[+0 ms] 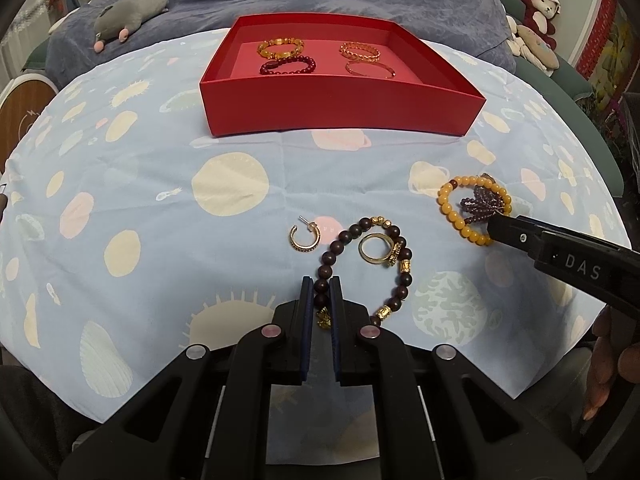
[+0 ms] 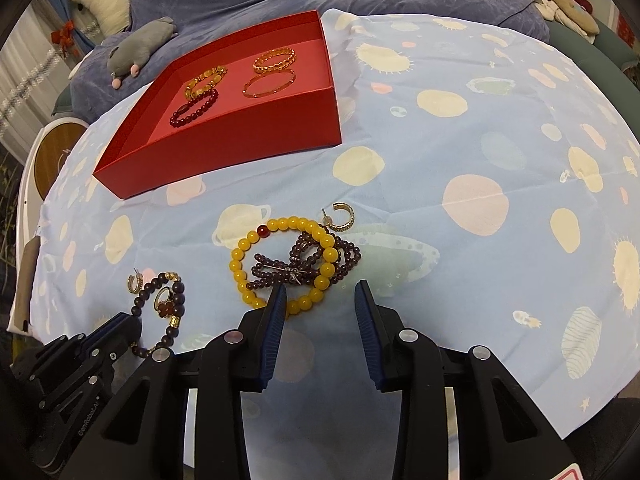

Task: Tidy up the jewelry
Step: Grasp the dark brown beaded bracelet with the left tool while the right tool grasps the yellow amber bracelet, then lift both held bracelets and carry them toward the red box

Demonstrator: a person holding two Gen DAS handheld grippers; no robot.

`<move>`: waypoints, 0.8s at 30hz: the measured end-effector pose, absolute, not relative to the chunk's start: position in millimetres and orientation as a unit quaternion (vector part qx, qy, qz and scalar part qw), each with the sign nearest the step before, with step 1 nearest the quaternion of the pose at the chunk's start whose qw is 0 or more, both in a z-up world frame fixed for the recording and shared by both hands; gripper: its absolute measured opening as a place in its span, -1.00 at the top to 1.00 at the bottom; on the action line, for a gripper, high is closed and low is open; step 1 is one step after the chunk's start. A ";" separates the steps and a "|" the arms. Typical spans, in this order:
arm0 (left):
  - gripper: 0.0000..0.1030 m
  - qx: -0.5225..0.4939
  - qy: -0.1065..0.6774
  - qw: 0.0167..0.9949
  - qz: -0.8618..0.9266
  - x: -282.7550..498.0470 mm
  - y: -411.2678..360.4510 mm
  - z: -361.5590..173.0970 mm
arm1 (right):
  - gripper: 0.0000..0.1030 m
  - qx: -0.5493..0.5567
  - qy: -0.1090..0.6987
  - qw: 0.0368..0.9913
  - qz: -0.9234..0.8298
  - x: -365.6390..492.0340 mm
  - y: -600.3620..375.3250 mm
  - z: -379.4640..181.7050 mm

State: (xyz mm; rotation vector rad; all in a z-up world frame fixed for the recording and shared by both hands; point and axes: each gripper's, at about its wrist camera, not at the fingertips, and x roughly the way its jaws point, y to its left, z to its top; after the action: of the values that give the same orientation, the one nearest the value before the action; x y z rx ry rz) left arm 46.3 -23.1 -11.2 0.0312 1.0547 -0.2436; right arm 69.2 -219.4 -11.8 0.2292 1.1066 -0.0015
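Observation:
My left gripper (image 1: 321,286) is shut on the dark brown bead bracelet (image 1: 362,268), which lies on the blue cloth; it also shows in the right wrist view (image 2: 160,312). A gold ring (image 1: 376,249) lies inside its loop and a gold hoop earring (image 1: 305,236) lies to its left. My right gripper (image 2: 320,292) is open, its jaws over the near edge of the yellow bead bracelet (image 2: 286,264) and the purple bead strand (image 2: 316,258) tangled in it. A second hoop earring (image 2: 342,216) lies just beyond. The red box (image 1: 340,108) holds several bracelets.
A grey plush toy (image 1: 130,16) lies on the blue blanket behind the box. More plush toys (image 1: 536,28) sit at the far right. A round wooden object (image 2: 52,152) stands off the cloth's left edge.

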 end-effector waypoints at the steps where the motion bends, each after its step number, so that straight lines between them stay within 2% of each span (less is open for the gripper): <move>1: 0.85 0.014 0.502 0.857 -0.116 46.6 -23.1 -11.1 | 0.46 0.110 0.524 0.844 0.000 68.9 -219.7 -11.7; 4: 0.85 0.012 0.502 0.857 -0.116 47.1 -22.8 -11.1 | 0.66 0.111 0.525 0.844 0.005 67.7 -218.5 -10.7; 6: 0.85 0.011 0.503 0.856 -0.117 47.4 -22.6 -10.8 | 0.71 0.104 0.525 0.845 0.007 66.0 -215.7 -9.3; 9: 0.85 0.008 0.507 0.854 -0.118 48.6 -22.2 -9.9 | 0.98 0.100 0.523 0.846 0.014 63.1 -213.1 -5.1; 17: 0.85 -0.002 0.508 0.852 -0.122 46.2 -19.3 -4.5 | 0.99 0.105 0.517 0.849 0.019 55.4 -214.6 6.7; 21: 0.85 0.001 0.508 0.853 -0.120 44.7 -18.9 -3.8 | 0.81 0.134 0.521 0.843 0.011 59.3 -222.2 1.3; 24: 0.85 0.001 0.509 0.853 -0.118 44.5 -18.4 -4.6 | 0.81 0.137 0.523 0.842 0.007 63.7 -221.5 -1.8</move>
State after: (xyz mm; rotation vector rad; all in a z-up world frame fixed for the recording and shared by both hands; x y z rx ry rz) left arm 44.5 -18.4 -4.6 0.0024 1.0716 -0.2476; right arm 63.7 -221.5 -1.8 0.2887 1.1041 0.0152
